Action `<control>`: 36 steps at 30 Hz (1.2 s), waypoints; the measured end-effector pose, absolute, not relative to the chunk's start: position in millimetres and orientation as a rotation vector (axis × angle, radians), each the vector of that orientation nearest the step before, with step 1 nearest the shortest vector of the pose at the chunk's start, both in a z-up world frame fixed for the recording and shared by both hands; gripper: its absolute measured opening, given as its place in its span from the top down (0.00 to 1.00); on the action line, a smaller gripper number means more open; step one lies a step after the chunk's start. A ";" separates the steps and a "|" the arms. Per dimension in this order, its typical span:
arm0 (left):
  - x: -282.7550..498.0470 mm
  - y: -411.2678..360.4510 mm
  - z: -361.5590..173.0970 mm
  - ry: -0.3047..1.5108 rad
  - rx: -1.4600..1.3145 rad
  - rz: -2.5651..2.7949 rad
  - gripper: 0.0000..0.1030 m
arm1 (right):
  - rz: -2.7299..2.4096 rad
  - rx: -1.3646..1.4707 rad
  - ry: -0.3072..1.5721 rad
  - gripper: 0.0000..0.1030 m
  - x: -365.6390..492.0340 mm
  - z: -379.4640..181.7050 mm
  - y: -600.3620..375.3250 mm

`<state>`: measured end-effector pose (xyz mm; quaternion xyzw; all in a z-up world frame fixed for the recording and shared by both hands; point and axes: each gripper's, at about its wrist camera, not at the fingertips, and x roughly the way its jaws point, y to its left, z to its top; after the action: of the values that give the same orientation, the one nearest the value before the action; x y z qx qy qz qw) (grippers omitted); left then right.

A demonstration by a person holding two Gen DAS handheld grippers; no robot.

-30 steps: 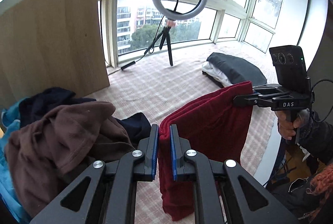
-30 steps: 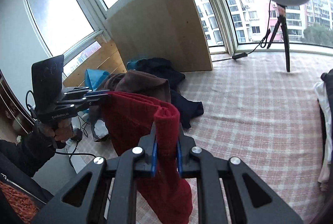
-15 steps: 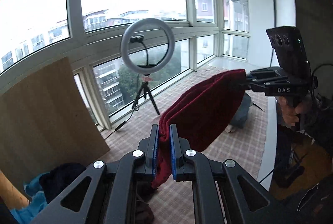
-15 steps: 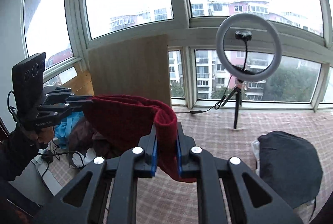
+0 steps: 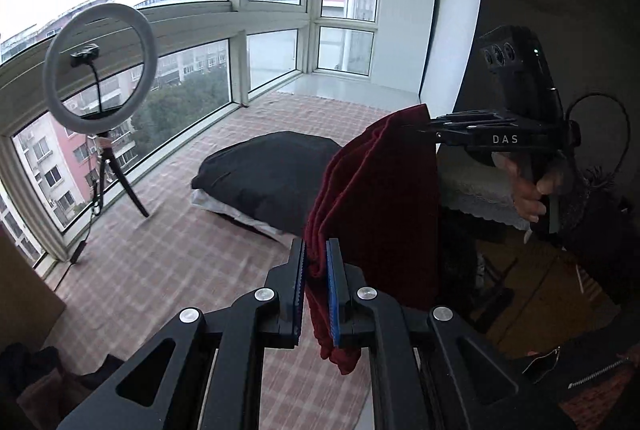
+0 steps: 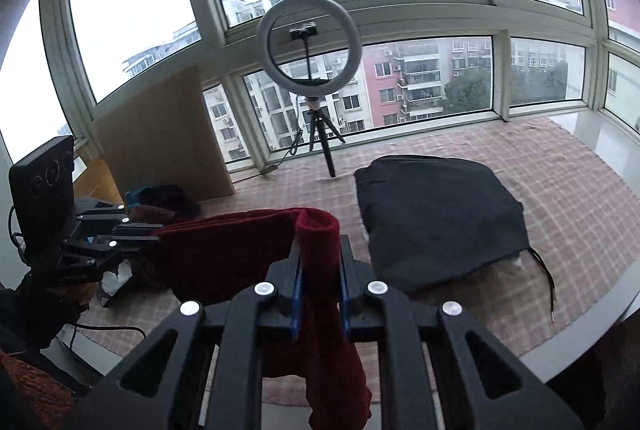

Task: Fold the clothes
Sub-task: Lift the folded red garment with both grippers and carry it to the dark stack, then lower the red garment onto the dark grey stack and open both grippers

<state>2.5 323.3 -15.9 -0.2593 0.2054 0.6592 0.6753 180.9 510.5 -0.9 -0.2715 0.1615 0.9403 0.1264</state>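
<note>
The left gripper point(image 5: 316, 286) is clamping one bunched edge of the red garment point(image 5: 380, 198) between its blue-lined jaws, and the right gripper point(image 6: 319, 286) is pinching the opposite edge the same way. The garment is hanging in the air between them, above the checked mat point(image 6: 440, 146). A folded black garment point(image 6: 436, 214) is lying on the mat just beside the red one, with the ring light point(image 6: 308, 56) standing behind it at the window.
</note>
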 end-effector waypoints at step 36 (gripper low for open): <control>-228.8 650.0 -164.3 0.543 -1.069 1.749 0.85 | 2.516 -1.507 0.313 0.68 -117.0 -176.1 870.5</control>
<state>-228.8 650.0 -164.3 -0.4398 0.2232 0.7197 0.4887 -117.0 870.5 -176.1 -0.5086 0.1056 0.8491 0.0960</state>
